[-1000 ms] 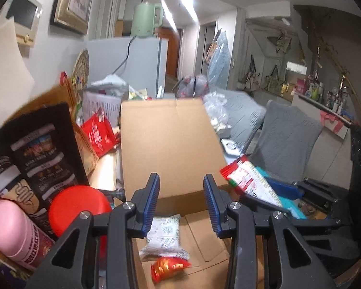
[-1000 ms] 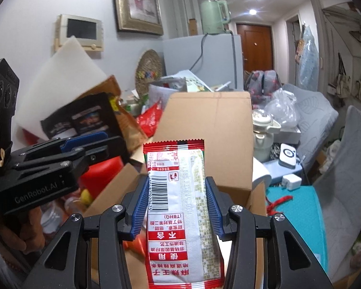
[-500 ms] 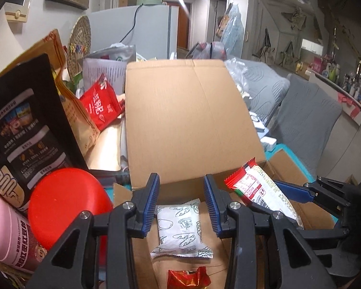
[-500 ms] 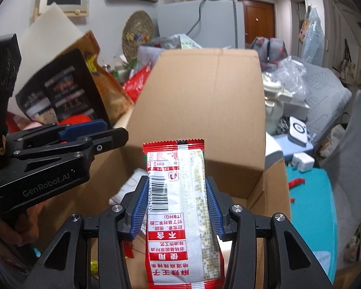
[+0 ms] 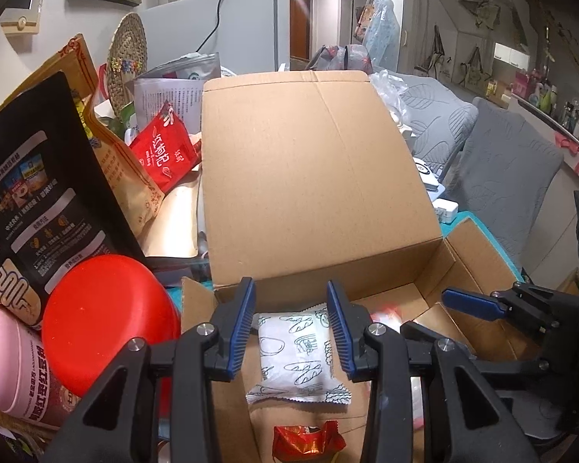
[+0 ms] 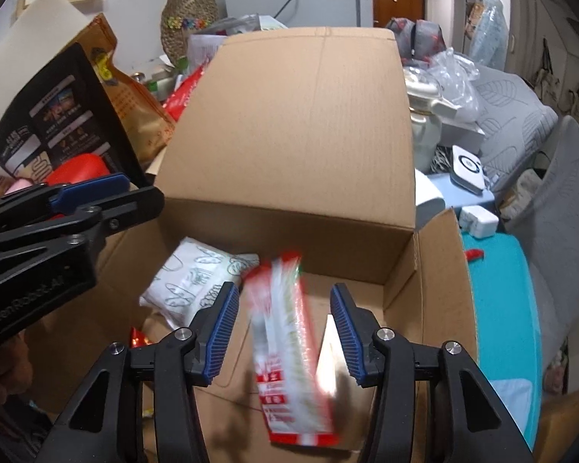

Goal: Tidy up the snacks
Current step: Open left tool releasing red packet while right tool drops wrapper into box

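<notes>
over the open box (image 6: 289,123), the right gripper (image 6: 283,332) spreads its jaws, the red packet (image 6: 289,347) loose between them above the floor beside the white pack (image 6: 197,281), best released low; the left gripper (image 5: 289,328) hangs part-open, empty.

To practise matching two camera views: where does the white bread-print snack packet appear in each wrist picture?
Left wrist: white packet low centre, on the box floor between the left gripper's fingers.
Right wrist: white packet left of centre, inside the box.
Shared landmark: the upright cardboard flap.
</notes>
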Demonstrator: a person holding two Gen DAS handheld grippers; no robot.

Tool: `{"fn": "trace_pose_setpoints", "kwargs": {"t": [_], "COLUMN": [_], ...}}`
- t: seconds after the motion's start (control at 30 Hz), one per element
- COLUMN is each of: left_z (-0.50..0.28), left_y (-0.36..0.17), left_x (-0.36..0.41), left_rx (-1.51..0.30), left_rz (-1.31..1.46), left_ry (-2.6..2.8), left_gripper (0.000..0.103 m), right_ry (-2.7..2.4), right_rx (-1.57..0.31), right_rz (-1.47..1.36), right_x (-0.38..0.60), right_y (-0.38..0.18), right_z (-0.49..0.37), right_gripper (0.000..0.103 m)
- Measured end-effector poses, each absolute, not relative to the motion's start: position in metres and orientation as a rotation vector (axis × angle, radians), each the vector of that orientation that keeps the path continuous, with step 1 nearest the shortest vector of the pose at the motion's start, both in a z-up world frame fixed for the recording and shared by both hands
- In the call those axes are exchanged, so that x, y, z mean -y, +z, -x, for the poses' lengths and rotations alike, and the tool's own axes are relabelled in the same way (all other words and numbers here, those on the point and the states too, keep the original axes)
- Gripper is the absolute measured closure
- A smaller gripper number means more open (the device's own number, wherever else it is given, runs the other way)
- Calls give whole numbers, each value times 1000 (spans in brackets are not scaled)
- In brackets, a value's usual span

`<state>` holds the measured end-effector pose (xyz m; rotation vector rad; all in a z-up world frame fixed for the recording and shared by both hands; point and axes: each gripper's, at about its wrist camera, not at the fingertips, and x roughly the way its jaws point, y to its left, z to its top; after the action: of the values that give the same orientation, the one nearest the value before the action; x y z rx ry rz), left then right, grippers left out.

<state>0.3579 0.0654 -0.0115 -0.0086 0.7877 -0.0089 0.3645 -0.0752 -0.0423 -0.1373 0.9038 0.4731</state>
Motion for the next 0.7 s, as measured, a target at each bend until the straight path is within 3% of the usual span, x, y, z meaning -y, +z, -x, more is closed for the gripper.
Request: {"fn": "trace_pose_setpoints", "kwargs": {"t": [0.23,0.37,0.47,0.53,0.6,0.7], "left_z": [-353,-346,-339,-332,-323,-309], "left_y": [-8,2,12,20,29,46], "left_x": [-69,-69,-69,-69,-67,-66], "left_rx": [-806,-807,-793,-771,-742,-702], "left_rz": [23,20,24,22,14,11], "left_ry": [44,85,97,107,119,125], "left_gripper": [65,64,52,36,28,25], "right_ry": [464,465,460,457,452,447], "right_rx": [-893,-861,-837,-819,-804,-773], "right_rz": [139,136,139,137,135,126], "right_x": [81,86,90,93,95,100], "right_y": [-32,-18,-6,3,10,24], "right_z": [-358,-347,-338,-331,-326,-315], "right_gripper": [49,41,41,41,39,35]}}
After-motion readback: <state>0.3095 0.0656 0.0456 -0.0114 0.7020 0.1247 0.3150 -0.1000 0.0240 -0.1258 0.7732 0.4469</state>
